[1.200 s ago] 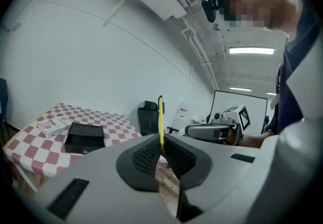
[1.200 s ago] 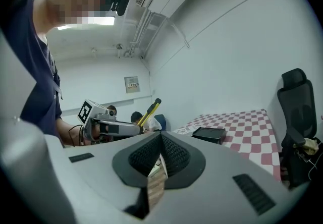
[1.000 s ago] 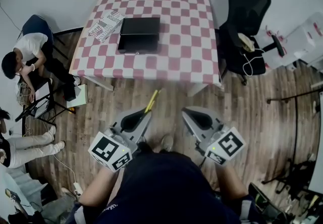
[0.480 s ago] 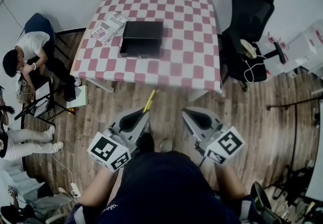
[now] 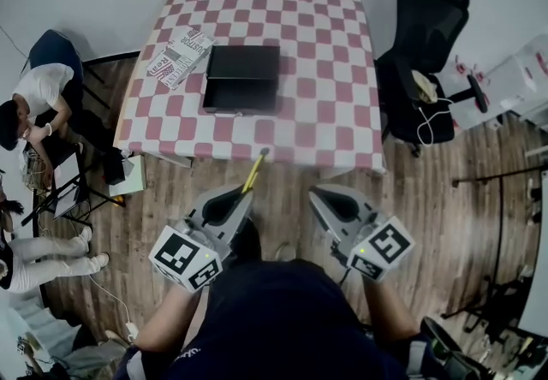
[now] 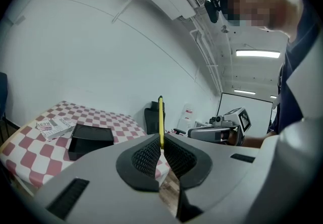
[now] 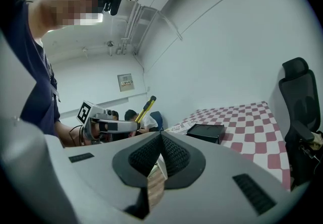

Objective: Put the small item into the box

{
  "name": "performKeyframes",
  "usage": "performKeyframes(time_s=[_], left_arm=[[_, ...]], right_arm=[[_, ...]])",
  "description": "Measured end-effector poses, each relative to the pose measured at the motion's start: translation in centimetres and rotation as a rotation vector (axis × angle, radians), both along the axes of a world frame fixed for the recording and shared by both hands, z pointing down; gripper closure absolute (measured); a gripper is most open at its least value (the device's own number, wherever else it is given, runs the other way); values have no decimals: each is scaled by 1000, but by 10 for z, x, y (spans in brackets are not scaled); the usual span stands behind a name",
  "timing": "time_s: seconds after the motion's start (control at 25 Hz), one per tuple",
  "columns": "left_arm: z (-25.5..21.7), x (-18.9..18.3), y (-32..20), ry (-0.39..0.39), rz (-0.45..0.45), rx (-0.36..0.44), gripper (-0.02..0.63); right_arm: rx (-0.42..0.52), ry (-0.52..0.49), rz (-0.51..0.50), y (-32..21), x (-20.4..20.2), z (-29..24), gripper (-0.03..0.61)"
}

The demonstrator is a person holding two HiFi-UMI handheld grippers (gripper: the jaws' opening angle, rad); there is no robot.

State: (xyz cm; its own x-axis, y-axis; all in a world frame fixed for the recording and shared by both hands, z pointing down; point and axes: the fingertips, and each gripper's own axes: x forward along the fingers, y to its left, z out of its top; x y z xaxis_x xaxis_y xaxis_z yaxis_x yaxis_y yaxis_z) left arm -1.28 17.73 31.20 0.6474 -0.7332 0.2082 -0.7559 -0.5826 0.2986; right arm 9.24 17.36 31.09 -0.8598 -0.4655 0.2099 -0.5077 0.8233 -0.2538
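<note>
A thin yellow stick-like item [image 5: 254, 169] with a dark tip pokes forward out of my left gripper [image 5: 244, 192], which is shut on it. In the left gripper view the yellow item [image 6: 161, 119] stands upright between the ribbed pads of that gripper [image 6: 161, 147]. My right gripper [image 5: 314, 192] is held level beside it, pads together with nothing between them [image 7: 160, 138]. The black box [image 5: 242, 77] lies open on the red-and-white checked table [image 5: 325, 70], ahead of both grippers and well out of reach. The right gripper view also shows the box [image 7: 206, 132].
A printed booklet [image 5: 180, 57] lies left of the box. A black office chair [image 5: 424, 36] stands at the table's right side. A seated person [image 5: 38, 100] and a small stand are at the left. Wooden floor [image 5: 274, 177] lies between me and the table.
The table, with the box on it, has drawn closer and sits lower in the head view. Both grippers keep the same pose, the yellow item still gripped.
</note>
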Motion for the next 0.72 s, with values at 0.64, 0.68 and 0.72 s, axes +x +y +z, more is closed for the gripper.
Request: performKeyframes(time_s=[0.64,0.68,0.72], left_arm=[[36,-105,-154,-14,102,-70,568],[38,-109,-162,-19,114,-72,568],[40,-113,-169,-26,127,-74,568]], right_arm=[[-80,97,70,-144,-102,28,563],[-84,99,84,-150,-105,29,563],[-92,100,100,-157,-107,30,563]])
